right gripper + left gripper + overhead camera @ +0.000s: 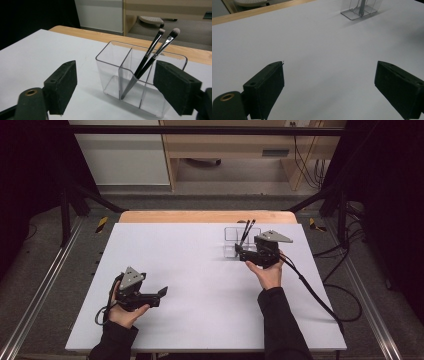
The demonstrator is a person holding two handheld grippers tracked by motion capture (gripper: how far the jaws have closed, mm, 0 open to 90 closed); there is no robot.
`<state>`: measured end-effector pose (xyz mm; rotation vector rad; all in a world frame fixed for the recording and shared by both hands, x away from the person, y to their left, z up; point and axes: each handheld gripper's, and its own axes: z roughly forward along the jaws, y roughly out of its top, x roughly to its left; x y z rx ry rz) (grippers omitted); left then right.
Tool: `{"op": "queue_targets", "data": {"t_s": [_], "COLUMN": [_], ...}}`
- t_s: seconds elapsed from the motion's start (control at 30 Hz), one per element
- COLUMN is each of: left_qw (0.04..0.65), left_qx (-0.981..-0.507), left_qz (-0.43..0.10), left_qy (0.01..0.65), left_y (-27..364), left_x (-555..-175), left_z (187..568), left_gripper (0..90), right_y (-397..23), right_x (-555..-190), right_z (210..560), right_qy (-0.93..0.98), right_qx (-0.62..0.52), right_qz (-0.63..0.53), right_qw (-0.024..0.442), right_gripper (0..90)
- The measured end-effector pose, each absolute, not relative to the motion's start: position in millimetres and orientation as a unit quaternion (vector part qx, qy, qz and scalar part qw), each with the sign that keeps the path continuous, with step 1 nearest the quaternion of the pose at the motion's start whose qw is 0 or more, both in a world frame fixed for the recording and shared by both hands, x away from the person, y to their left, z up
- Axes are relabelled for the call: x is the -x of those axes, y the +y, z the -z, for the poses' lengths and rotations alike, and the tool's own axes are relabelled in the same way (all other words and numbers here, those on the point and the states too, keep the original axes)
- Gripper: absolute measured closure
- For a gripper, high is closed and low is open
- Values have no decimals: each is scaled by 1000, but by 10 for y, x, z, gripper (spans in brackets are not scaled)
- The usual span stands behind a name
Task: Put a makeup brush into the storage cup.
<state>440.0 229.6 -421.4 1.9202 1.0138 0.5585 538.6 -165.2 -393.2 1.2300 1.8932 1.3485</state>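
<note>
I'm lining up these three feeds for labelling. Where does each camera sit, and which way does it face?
High view: above the person's side, looking forward and down on the white table; both forearms, left gripper, right gripper.
Left gripper view: rides that gripper, facing across the table.
Right gripper view: faces the clear organizer with two makeup brushes.
All share the organizer.

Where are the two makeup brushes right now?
Both makeup brushes stand tilted in one compartment of the clear organizer at the table's far right in the high view, just ahead of the open right gripper.
</note>
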Motion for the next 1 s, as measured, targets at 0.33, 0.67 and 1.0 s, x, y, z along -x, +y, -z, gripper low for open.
{"op": "queue_targets", "data": {"t_s": [0.33,0.67,1.0], "left_qw": [435,435,434], "left_qx": [-771,-771,-773], "left_qz": [-223,-223,-222], "left_qy": [408,408,406], "left_y": [2297,2302,2300], "left_x": [-4408,-4411,-4415], "left_z": [4223,4228,4237], "left_gripper": [78,75,70], "right_y": [-1740,-1782,-1843], "right_x": [-5125,-4909,-4735], "right_z": [3950,3976,4012], "right_qy": [700,717,726], "right_qx": [-440,-418,-410], "right_qz": [-512,-514,-510], "right_qw": [232,215,214], "right_gripper": [132,95,72]}}
